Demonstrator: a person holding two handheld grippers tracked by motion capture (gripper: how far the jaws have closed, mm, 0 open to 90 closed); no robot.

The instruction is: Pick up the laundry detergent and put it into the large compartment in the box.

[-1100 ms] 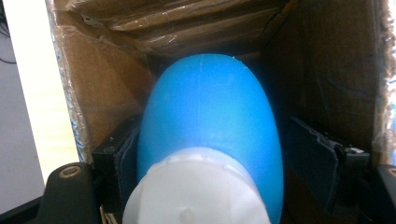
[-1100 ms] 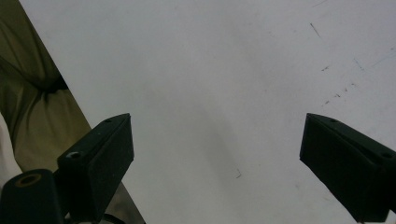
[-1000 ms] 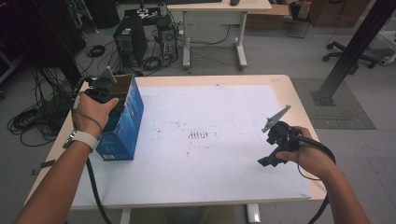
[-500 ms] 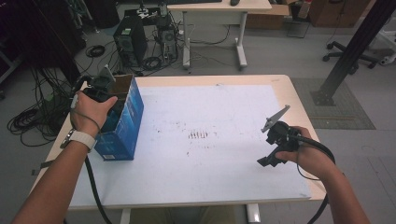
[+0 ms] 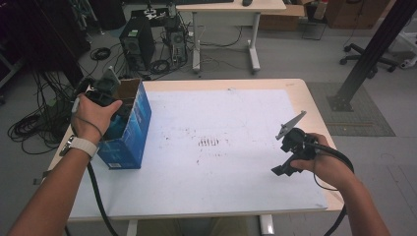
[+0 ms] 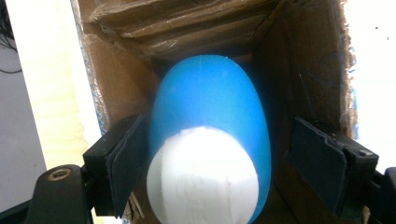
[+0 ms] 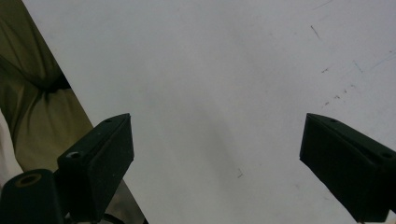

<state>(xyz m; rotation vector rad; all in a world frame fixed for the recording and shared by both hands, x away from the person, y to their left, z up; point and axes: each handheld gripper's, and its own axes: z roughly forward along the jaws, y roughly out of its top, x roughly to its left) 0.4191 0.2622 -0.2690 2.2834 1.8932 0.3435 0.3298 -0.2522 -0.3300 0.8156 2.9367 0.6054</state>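
Box [image 5: 129,129]: blue carton, open at the top, standing at the left edge of the table [image 5: 236,196]. Brown inner walls show in the left gripper view [image 6: 303,60]. It stands upright, mouth up, so a thing can be lowered straight in.

Bottle [image 6: 210,135]: blue body with a white cap end [image 6: 203,179] toward the camera, lying down inside the box with its far end against the folded bottom flaps. It sits between the left jaws. The left pad [image 6: 126,161] is at its side, touching or just short, I cannot tell which; the right pad [image 6: 317,161] stands clearly off it, with dark box wall showing in the gap. Judged as a release: the bottle appears to rest on the box, not on the grip.

Left gripper [image 6: 217,163]: reached down into the box mouth, seen from above at the box's upper left corner [image 5: 105,93]. Jaws have just been opening and stand apart around the bottle, no longer clamping it. Likely held low so the bottle settles without dropping.

Right gripper [image 5: 290,152]: held over the right side of the table, well apart from the box. Jaws wide [image 7: 215,163], nothing between them, bare white tabletop beneath. Judged idle, kept clear of the left hand's work.

Remaining: left gripper to lift out of the box.
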